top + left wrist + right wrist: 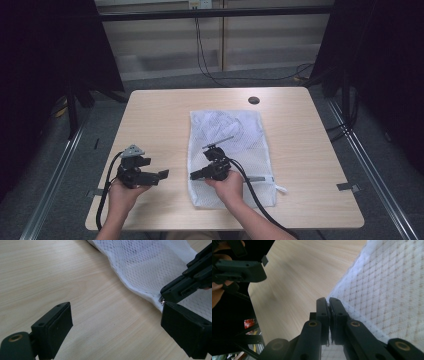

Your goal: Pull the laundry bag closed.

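On the light wooden desk [160,120] a white mesh laundry bag [245,135] lies flat, right of centre, reaching from mid-desk to near the near edge, with a zipper line and small white tab at its near right corner. From the high view, the left tool [162,174] sits over bare wood left of the bag, held in the left hand [122,192], and the right tool [193,175] hangs at the bag's near left edge, held in the right hand [227,185]; how the jaws stand is hard to read there. The left gripper view makes it plain: the left tool's [115,325] black jaws are spread wide over bare wood, and beyond them the right tool [172,293] meets the bag's [150,262] hem at a small metal piece. The right gripper view shows the right tool [328,301] pressed together, pinching the mesh bag's [392,285] edge. A dark round grommet [254,100] sits near the desk's far edge; black cables [210,60] trail on the floor beyond.
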### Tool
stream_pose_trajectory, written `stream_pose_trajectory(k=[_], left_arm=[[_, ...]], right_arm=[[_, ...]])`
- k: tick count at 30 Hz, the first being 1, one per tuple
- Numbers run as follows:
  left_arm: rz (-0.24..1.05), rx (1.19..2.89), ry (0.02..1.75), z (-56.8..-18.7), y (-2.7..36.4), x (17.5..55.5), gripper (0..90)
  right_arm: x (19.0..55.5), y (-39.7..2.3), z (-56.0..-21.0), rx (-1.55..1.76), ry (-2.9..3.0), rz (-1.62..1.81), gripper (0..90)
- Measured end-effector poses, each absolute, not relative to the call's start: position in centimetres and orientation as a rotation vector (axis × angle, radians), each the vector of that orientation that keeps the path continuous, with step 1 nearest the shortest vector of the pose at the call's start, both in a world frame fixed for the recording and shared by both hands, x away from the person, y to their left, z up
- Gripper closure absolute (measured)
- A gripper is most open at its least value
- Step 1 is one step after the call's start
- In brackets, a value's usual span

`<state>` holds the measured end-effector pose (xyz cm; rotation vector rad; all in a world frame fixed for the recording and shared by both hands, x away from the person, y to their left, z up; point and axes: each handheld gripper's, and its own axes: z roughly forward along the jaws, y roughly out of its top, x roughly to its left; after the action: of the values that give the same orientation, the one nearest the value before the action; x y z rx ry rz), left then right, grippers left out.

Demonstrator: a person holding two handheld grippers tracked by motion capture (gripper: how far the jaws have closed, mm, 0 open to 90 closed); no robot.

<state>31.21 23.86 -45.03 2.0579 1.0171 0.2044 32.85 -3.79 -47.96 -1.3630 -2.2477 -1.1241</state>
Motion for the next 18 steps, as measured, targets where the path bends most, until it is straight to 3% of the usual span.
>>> stream_pose_trajectory(k=[18], left_arm=[[0.101,2.073,0.982,-45.6,22.1,31.1,9.7]], right_arm=[[32.7,-4.9,-46.9,-1.366,-2.233,-1.159,87.0]])
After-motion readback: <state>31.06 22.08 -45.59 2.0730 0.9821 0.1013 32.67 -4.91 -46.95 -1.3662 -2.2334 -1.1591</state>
